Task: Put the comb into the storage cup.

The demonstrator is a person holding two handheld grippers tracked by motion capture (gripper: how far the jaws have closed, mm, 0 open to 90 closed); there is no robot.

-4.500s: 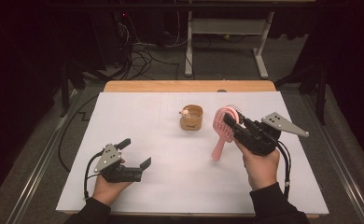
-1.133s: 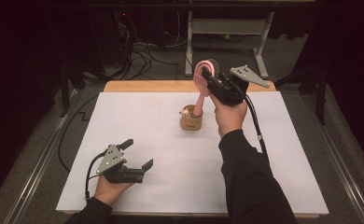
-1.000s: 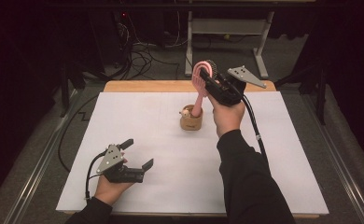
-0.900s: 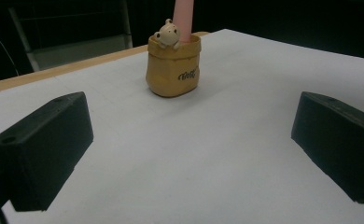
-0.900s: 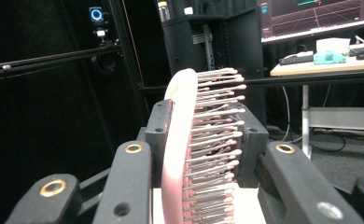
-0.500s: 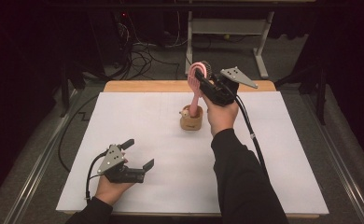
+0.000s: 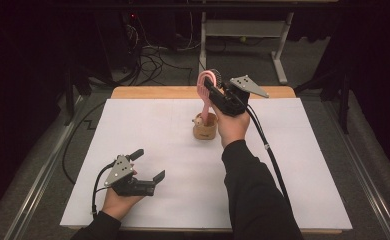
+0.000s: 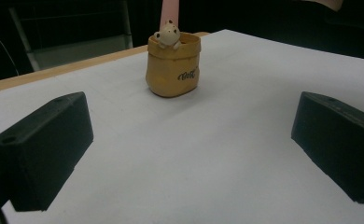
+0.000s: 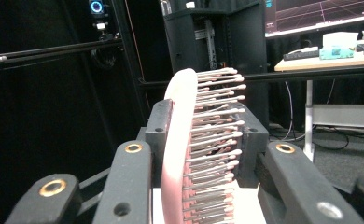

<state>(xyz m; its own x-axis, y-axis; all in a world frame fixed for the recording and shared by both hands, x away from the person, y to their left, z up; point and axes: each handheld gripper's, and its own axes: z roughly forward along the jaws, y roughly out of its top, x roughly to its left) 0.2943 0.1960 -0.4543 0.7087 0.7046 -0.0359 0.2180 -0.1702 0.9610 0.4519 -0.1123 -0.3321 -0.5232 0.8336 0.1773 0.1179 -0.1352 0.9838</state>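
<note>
The right gripper [image 7: 214,93] is clamped on the head of a pink hairbrush [image 7: 204,95], held upright over the far middle of the white sheet [image 7: 133,130], with the handle pointing down into a small tan pot [image 7: 205,127] that bears a little bear figure [image 8: 167,33] on its rim. In the right gripper view the jaws press on the brush head [image 9: 180,140] from both sides, one against its smooth pink back and the other against the bristle side. The left gripper [image 7: 142,172] rests low on the near left part of the sheet, well apart from the pot, its jaws spread wide with nothing between them; the left gripper view looks between those two black jaws straight at the pot [image 8: 173,65]. Nothing lies on the sheet between the left gripper and the pot. Beyond the far wooden table edge [image 7: 148,92] stand loose cables [image 7: 153,62] on the floor and the white frame of another table [image 7: 243,30]; the right gripper view shows a dark rack [image 9: 208,42] and a lit screen [image 9: 320,11] behind the brush. The lower end of the handle is hidden by the pot wall and the holding hand [image 7: 231,125], so whether it touches the pot's bottom cannot be told; it appears to be inside the rim. In the left gripper view the handle [image 8: 170,11] is cut off by the top edge. The lettering on the pot is too small to read with certainty.
</note>
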